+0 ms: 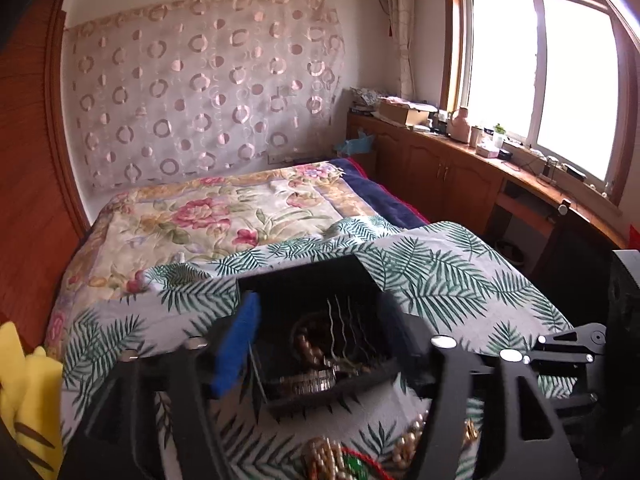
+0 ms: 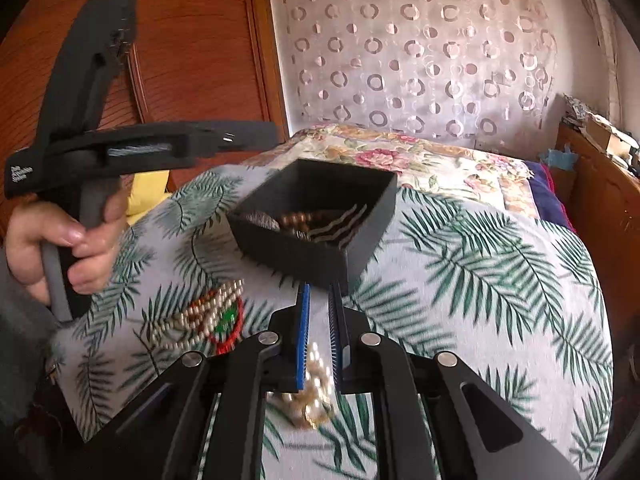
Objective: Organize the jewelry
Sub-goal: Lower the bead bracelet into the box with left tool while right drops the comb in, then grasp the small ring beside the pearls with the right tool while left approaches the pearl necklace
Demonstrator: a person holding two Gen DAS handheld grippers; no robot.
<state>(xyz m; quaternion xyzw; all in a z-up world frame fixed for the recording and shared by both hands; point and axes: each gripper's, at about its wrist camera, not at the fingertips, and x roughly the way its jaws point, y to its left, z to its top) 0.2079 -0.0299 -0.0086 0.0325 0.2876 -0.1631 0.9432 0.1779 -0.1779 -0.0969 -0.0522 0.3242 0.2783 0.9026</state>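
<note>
L hand (image 2: 60, 248) is wrapped round the L gripper (image 1: 320, 340), jaws spread wide apart w/ the black box (image 1: 320, 320) seen between them. A bead pile (image 2: 204, 316) lies on the leaf cloth (image 2: 480, 280). R gripper (image 2: 322, 336) is nearly closed on a pearl piece (image 2: 316, 392), just short of the box.

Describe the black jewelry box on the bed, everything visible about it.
The black box is a square, open-topped tray with straight matte walls, plastic by the look of it, and no lid in view. It sits flat on the palm-leaf cloth spread over the bed, one corner toward the right gripper. Inside lie brown beads, a wavy-pronged metal hair comb leaning on a wall, and a silvery bracelet. The left gripper straddles it, fingers apart; contact is unclear.
</note>
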